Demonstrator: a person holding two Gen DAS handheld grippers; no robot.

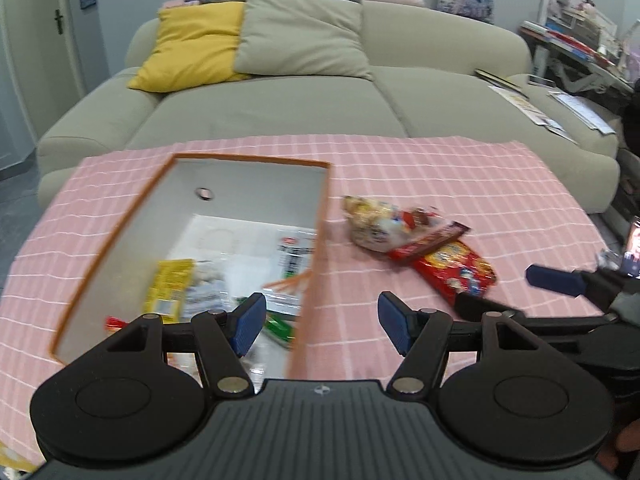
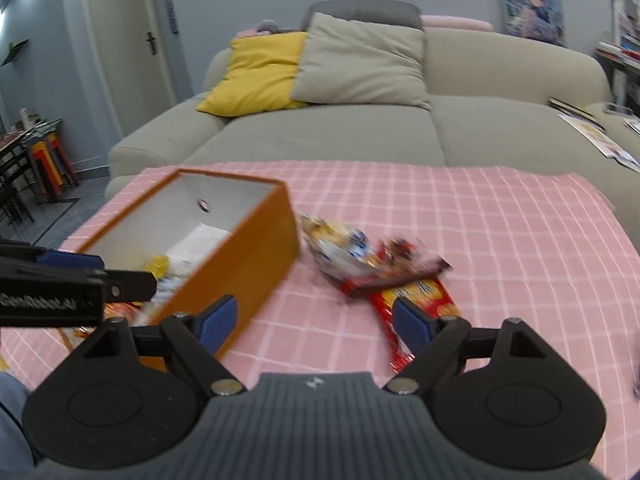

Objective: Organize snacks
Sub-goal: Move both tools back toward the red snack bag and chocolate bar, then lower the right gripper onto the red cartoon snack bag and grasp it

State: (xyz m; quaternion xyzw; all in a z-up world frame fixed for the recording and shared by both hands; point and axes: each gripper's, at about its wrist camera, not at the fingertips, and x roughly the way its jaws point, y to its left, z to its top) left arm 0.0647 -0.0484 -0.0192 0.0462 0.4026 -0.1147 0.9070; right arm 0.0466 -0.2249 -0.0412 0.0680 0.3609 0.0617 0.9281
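Observation:
An orange box [image 1: 316, 240] with grey inner walls stands on the left of the table and holds several snack packets, one of them a yellow packet [image 1: 170, 288]. To its right lie a pale bag [image 1: 376, 224], a brown bar [image 1: 432, 238] and a red packet [image 1: 456, 270]. My left gripper [image 1: 322, 326] hangs open over the box's right wall, with nothing gripped. In the right wrist view, my right gripper [image 2: 316, 328] is open and empty, just short of the red packet [image 2: 416, 296], the bar [image 2: 396, 276] and the pale bag [image 2: 340, 248]. The box [image 2: 240, 272] is on its left.
A pink checked cloth [image 1: 460, 176] covers the table. Behind it is a beige sofa [image 1: 280, 112] with a yellow cushion [image 1: 196, 48], a beige cushion and papers [image 1: 524, 108] at its right end. The other gripper shows at each view's edge: right gripper [image 1: 516, 292], left gripper [image 2: 104, 270].

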